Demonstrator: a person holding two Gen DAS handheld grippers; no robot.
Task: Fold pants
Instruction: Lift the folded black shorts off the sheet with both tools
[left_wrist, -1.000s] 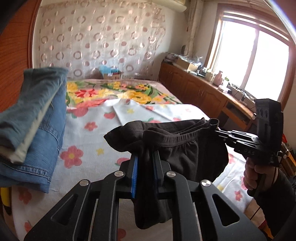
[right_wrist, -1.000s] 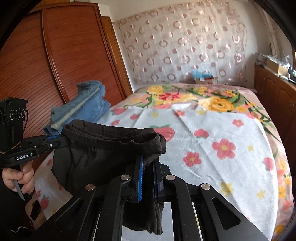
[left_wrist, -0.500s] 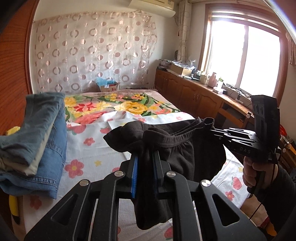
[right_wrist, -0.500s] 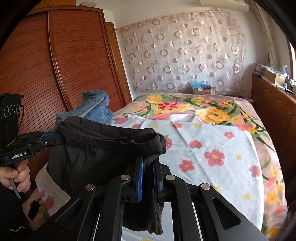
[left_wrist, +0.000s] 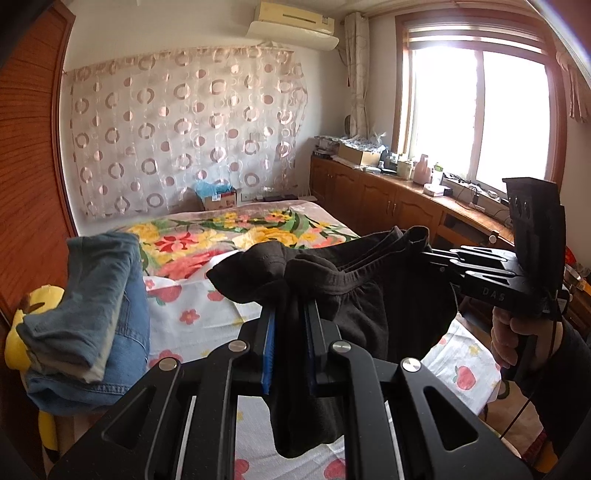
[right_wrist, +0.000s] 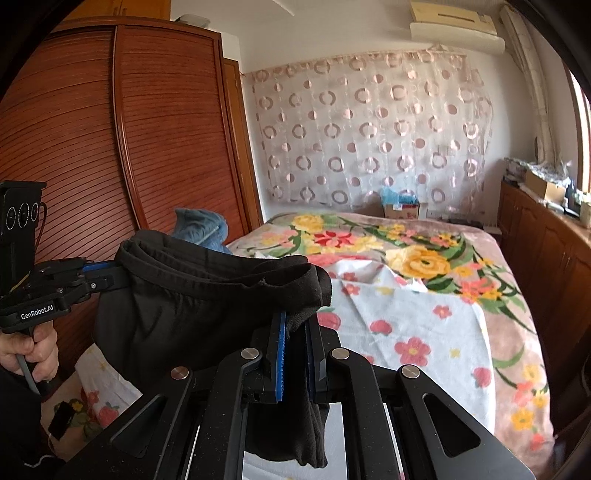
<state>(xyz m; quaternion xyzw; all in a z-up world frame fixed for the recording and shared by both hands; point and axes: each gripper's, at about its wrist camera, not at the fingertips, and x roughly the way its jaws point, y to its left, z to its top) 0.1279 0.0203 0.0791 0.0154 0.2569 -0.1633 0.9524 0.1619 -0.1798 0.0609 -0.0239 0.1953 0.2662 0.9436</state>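
Note:
Black pants (left_wrist: 373, 295) hang in the air above the bed, stretched by the waistband between both grippers. My left gripper (left_wrist: 291, 310) is shut on one end of the waistband, cloth bunched between its blue pads. My right gripper (right_wrist: 297, 325) is shut on the other end of the pants (right_wrist: 192, 295). In the left wrist view the right gripper (left_wrist: 428, 254) is at the right. In the right wrist view the left gripper (right_wrist: 118, 273) is at the left. The legs hang below, out of sight.
The bed (right_wrist: 424, 332) has a floral sheet. Folded blue jeans (left_wrist: 92, 306) lie stacked at its left edge, over a yellow plush toy (left_wrist: 26, 332). A wooden wardrobe (right_wrist: 92, 166) stands left, a wooden cabinet (left_wrist: 388, 203) under the window right.
Both grippers have lifted the pants higher; both views now tilt up and show more wall, curtain and air conditioner. The grips have not changed.

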